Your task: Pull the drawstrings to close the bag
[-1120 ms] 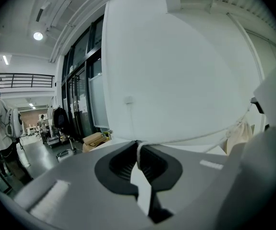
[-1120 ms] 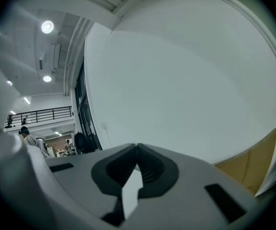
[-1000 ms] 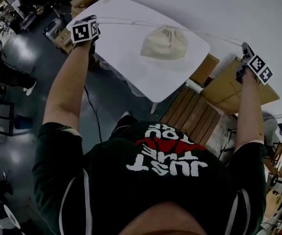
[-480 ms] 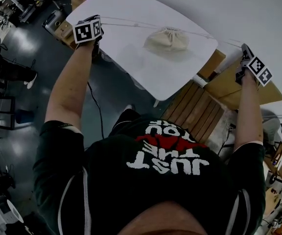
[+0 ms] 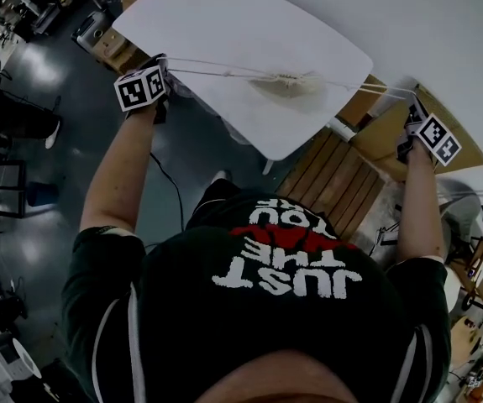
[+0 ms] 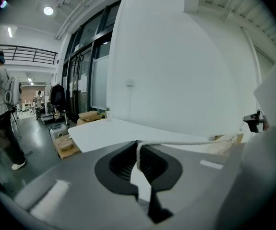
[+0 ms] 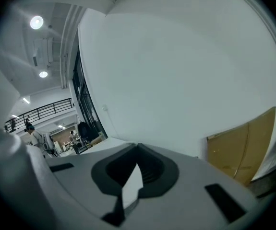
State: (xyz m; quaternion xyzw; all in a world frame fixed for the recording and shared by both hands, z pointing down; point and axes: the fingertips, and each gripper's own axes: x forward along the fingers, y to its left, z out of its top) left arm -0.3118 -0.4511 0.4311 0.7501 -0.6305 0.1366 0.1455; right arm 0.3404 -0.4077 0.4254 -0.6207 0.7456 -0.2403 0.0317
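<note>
The beige drawstring bag (image 5: 290, 82) hangs on its two cords over the near edge of the white table (image 5: 224, 23), its mouth gathered tight. The left drawstring (image 5: 216, 70) runs taut to my left gripper (image 5: 165, 65), which is shut on the cord's end off the table's left edge. In the left gripper view the cord (image 6: 176, 141) leaves the shut jaws (image 6: 138, 145) and runs right to the bag (image 6: 222, 146). The right drawstring (image 5: 367, 86) stretches to my right gripper (image 5: 410, 101), shut on it. The right gripper view shows shut jaws (image 7: 137, 147) with the cord hidden.
A cardboard sheet (image 5: 447, 120) and a slatted wooden pallet (image 5: 333, 183) lie under my right arm. Boxes (image 5: 111, 53) stand on the floor by the table's far left corner. A person (image 6: 1, 114) stands far off at the left in the left gripper view.
Both grippers have drawn back toward me and a little apart. The bag has slid from the middle of the table to its near edge, lifted on the taut cords.
</note>
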